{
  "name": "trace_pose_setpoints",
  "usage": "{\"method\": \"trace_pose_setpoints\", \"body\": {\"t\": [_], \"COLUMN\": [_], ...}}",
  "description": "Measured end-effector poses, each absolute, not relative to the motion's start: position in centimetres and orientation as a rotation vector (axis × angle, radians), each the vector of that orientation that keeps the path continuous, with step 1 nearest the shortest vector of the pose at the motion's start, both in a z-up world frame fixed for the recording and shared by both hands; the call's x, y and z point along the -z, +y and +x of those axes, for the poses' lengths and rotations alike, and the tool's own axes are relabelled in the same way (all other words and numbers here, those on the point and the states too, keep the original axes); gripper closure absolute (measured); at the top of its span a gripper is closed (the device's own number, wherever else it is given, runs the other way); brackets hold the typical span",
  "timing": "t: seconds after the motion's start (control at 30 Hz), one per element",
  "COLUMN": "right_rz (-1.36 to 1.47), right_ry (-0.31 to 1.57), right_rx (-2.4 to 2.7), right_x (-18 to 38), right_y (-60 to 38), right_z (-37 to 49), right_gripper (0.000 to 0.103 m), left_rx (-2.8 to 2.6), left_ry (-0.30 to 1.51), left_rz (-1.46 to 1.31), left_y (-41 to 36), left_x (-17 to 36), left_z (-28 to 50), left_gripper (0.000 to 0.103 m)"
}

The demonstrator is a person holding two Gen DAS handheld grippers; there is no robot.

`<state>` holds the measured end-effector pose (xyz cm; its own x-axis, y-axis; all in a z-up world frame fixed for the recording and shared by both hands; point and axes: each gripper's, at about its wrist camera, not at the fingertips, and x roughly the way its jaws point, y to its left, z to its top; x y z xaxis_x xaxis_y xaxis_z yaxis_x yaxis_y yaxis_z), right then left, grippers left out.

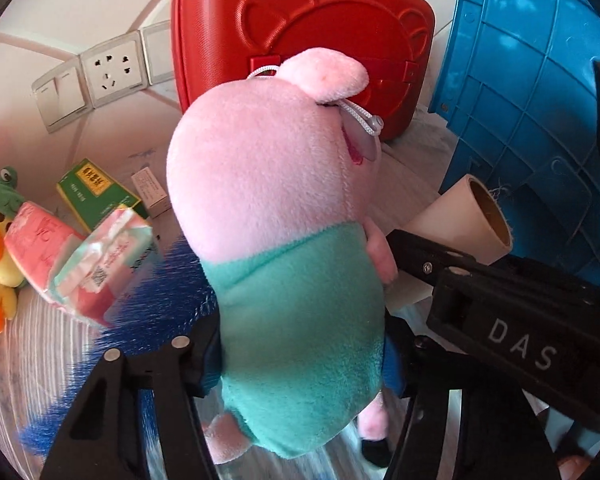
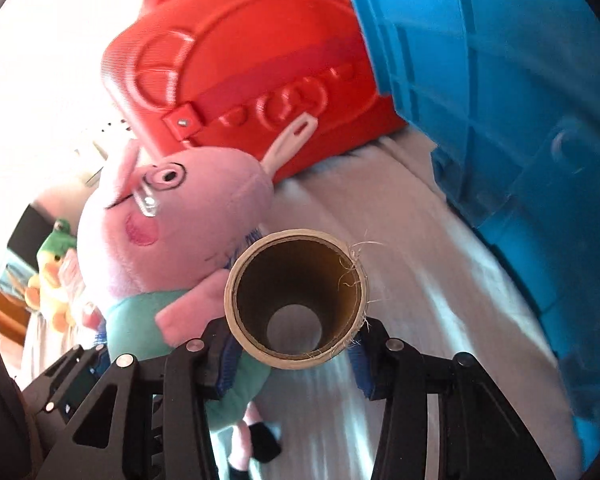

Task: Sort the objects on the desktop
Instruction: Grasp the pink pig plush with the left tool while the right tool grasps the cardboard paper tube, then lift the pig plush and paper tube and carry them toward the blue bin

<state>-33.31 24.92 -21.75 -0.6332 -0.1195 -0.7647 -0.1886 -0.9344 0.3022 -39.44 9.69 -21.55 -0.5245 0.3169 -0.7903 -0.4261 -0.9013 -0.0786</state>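
though clamped, pig plush (image 1: 284,216) between gripper (image 1: 296,364)

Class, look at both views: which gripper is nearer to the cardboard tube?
Right. The right gripper grips the cardboard tube between its fingers; the left gripper grips the pig plush toy beside it.

Both grippers, left gripper (image 1: 300,360) and right gripper (image 2: 296,356), have black angular fingers, silver rivets, blue pads inside; white "DAS" lettering.

Pale wall (image 1: 112,4) with white socket and switch plates (image 1: 108,72), bright daylight.
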Motion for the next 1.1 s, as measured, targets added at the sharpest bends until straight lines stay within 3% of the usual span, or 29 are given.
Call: {"method": "trace_pose_setpoints", "body": {"t": [0.4,0.57,0.7,0.9,1.1], "right_rz": [-1.167,-1.214,-1.313,-1.536,-1.692], "right_ry": [0.363,0.315,0.247,0.118,0.079], "right_rx": [-2.905,-2.951,-2.95,-2.887,-2.815], "right_x": [13.6,11.3,11.8,15.2,19.4], "right_y": [21.7,20.1,18.6,16.4,15.6], "right_z": [-28.9,-25.6,-22.4,-19.3,-19.9], "right_gripper": [0.058,0.058,0.058,0.058,0.058], "left_rx": [-2.575,-2.592,-2.558,-2.484,-2.492], "left_ry": [0.107,0.072,0.035,0.007,0.044], "left_rz": [-1.059,-1.145,-1.287,-1.57,-1.588], "left_y": [4.9,1.3,-1.2,-2.3,-1.6], "left_x": [14.2,14.1,16.7,20.7,21.1], "left_z": [-33.9,-30.1,-25.2,-25.1,-25.8], "left_gripper": [0.043,0.039,0.039,0.035,0.03]}}
